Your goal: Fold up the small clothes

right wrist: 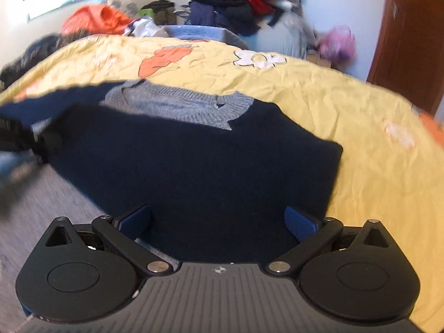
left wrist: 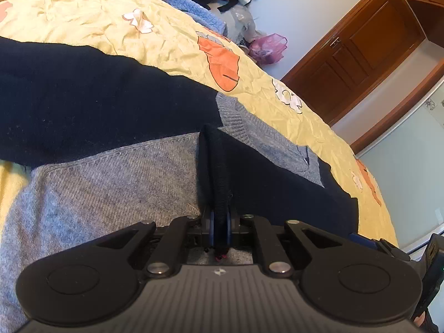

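A small navy and grey knit sweater (left wrist: 116,105) lies on the yellow bedspread (left wrist: 91,19). My left gripper (left wrist: 219,222) is shut on a pinched fold of its navy fabric (left wrist: 215,163), which rises as a ridge between the fingers. In the right wrist view the sweater (right wrist: 199,161) lies flat with its grey collar (right wrist: 180,102) at the far side. My right gripper (right wrist: 217,222) is open and empty, its blue pads (right wrist: 301,222) spread just above the navy cloth. The left gripper (right wrist: 25,141) shows blurred at the left edge there.
A pile of clothes (right wrist: 236,0) and a light blue towel (right wrist: 199,32) lie at the far end of the bed. A purple plastic bag (left wrist: 267,48) sits on the floor beside it. A brown wooden door (left wrist: 358,50) stands beyond the bed's edge.
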The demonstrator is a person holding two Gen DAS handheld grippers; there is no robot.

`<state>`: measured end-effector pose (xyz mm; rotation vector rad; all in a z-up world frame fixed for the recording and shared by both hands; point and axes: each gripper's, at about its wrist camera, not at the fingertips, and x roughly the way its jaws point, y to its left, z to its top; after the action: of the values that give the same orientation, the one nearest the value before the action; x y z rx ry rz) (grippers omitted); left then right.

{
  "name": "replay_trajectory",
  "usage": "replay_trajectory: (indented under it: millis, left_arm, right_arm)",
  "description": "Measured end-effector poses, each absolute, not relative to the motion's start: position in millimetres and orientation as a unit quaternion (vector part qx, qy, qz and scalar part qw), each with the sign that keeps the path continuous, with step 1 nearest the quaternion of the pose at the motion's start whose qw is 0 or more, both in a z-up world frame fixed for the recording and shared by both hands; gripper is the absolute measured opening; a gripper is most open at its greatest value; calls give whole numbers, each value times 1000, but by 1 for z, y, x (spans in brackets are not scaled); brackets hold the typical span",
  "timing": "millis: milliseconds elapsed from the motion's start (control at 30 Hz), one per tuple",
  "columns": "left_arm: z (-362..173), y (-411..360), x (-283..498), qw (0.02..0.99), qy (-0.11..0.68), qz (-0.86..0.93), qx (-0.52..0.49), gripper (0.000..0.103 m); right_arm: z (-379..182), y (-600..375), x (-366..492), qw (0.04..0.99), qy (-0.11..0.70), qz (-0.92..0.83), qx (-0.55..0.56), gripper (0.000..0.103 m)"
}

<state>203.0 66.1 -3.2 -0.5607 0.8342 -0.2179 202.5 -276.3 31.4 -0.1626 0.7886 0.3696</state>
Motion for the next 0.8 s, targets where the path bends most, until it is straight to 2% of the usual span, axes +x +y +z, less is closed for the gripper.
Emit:
replay_trajectory:
  millis: [200,300,467,533,667,800]
  left_arm:
    - [-3,72,198,869,392,-112,-280,12]
    - [4,94,180,872,368,-91,-309,20]
    - [12,179,135,875,290,-9,-388,41]
    - [8,226,121,862,265,38,-431,59]
    - [0,314,97,823,223,130,-505,59]
    - [-5,367,91,800,198,160,-543,59]
  right_arm:
    - [25,-277,191,919,350,165,-69,103]
    - [26,-278,192,920,350,164,-68,103]
    - [27,-278,192,922,346,162,-67,103]
    - [27,-278,191,922,345,161,-67,103]
    - [26,-278,191,923,344,160,-66,103]
    - [26,-278,191,923,344,159,-66,103]
